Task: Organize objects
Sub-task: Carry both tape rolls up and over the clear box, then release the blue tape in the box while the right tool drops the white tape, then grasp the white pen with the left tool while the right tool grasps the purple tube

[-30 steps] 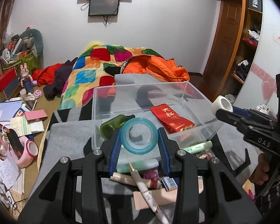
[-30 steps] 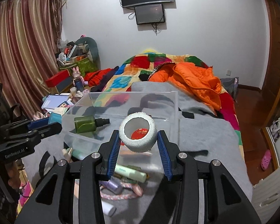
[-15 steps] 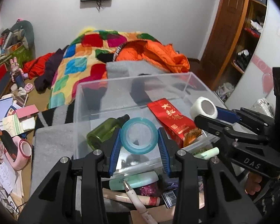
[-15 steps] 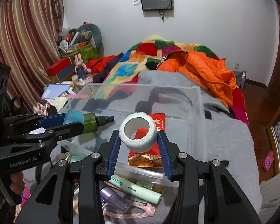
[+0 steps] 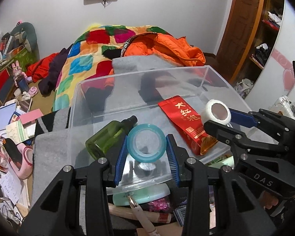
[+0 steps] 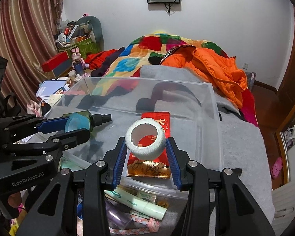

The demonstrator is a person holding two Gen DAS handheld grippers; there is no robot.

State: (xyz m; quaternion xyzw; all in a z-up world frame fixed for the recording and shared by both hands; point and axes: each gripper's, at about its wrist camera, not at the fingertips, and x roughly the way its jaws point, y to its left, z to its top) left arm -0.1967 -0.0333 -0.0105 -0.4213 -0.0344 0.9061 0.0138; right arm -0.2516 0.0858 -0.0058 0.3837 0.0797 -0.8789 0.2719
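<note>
Left claw (image 5: 147, 151) grips blue tape (image 5: 146, 142); right claw (image 6: 145, 149) white tape (image 6: 145, 141).

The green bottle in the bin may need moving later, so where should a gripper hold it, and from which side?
Probably grip the green bottle across its wide cylindrical body, coming from above. It lies on its side on the floor of the clear bin, black cap toward the far wall, so its round flanks are exposed to fingers; the cap end is narrower and likely less secure.

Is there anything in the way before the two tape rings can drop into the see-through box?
Nothing visible blocks them. The clear plastic box has no lid. The teal tape ring hangs beside the green spray bottle; the white tape ring hangs over the red foil packet and would likely land on it.
</note>
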